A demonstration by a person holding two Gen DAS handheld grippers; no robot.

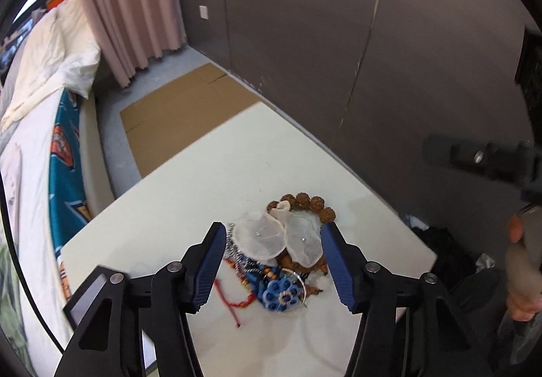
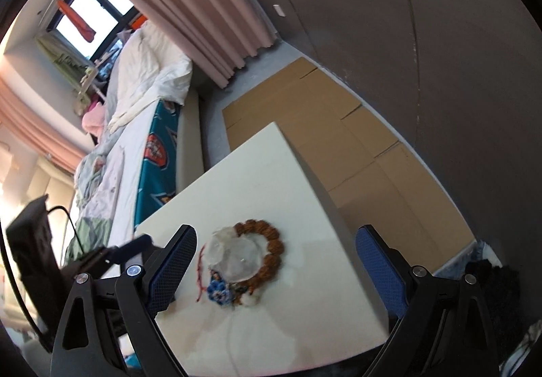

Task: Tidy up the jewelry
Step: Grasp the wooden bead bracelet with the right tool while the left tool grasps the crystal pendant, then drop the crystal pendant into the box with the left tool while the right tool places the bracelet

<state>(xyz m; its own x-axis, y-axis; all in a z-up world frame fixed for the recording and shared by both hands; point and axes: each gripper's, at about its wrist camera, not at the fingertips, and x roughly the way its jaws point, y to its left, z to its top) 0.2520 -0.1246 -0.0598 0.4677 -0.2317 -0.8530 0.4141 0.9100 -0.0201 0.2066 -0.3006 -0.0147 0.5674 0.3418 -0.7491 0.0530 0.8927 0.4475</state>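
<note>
A heap of jewelry lies on the white table (image 1: 189,180): a brown bead bracelet (image 1: 310,202), two sheer white disc pieces (image 1: 261,234), a blue crocheted flower (image 1: 281,295) and a red cord (image 1: 233,304). My left gripper (image 1: 272,262) is open, its blue fingers either side of the heap, just above it. In the right wrist view the same heap shows the bracelet (image 2: 274,243), discs (image 2: 237,258), flower (image 2: 218,294) and cord (image 2: 200,278). My right gripper (image 2: 274,272) is open and empty, above the table, with the heap between its fingers.
The table (image 2: 257,173) stands by a dark grey wall (image 1: 338,21). Flat cardboard (image 1: 179,112) lies on the floor beyond it. A bed with white bedding (image 1: 40,79) is at the left. A black device (image 2: 30,262) stands at the table's left.
</note>
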